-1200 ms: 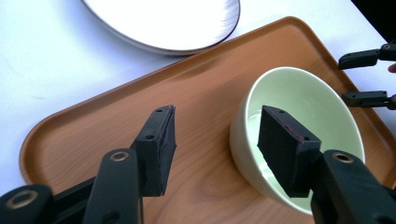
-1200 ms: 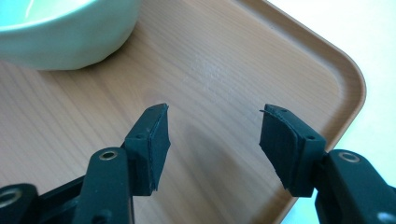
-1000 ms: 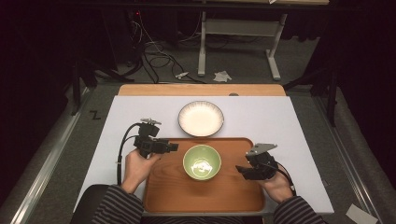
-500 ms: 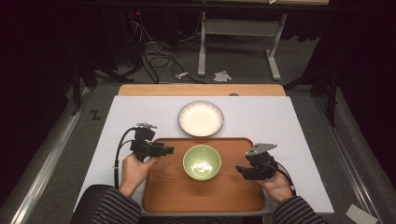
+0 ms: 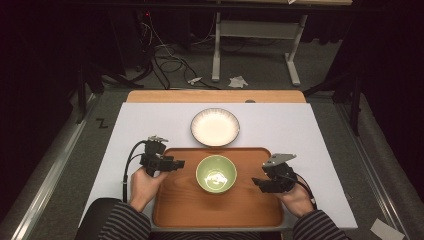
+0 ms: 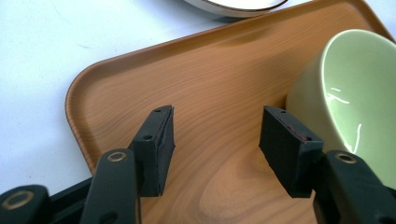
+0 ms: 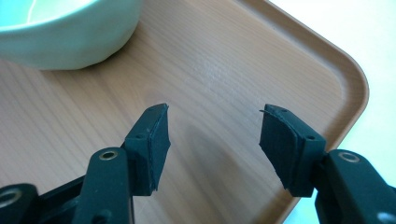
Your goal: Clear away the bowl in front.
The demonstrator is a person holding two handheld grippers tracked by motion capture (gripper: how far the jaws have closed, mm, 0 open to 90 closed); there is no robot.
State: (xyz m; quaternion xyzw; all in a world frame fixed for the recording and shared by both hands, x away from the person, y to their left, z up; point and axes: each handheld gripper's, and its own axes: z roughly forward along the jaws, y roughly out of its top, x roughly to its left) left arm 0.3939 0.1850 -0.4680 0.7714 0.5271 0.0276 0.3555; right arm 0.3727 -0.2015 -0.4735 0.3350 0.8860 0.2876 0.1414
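Green bowl (image 5: 216, 173) sat upright mid-tray (image 5: 220, 212), white plate (image 5: 215, 126) just beyond the tray's far edge. Left gripper (image 5: 175, 164) and right gripper (image 5: 257, 183) flanked the bowl, jaws wide, nothing held. Bowl looked glazed ceramic: rigid, slick, chippable, moderately heavy. Best bet was pinching the rim wall, one pad inside, one outside
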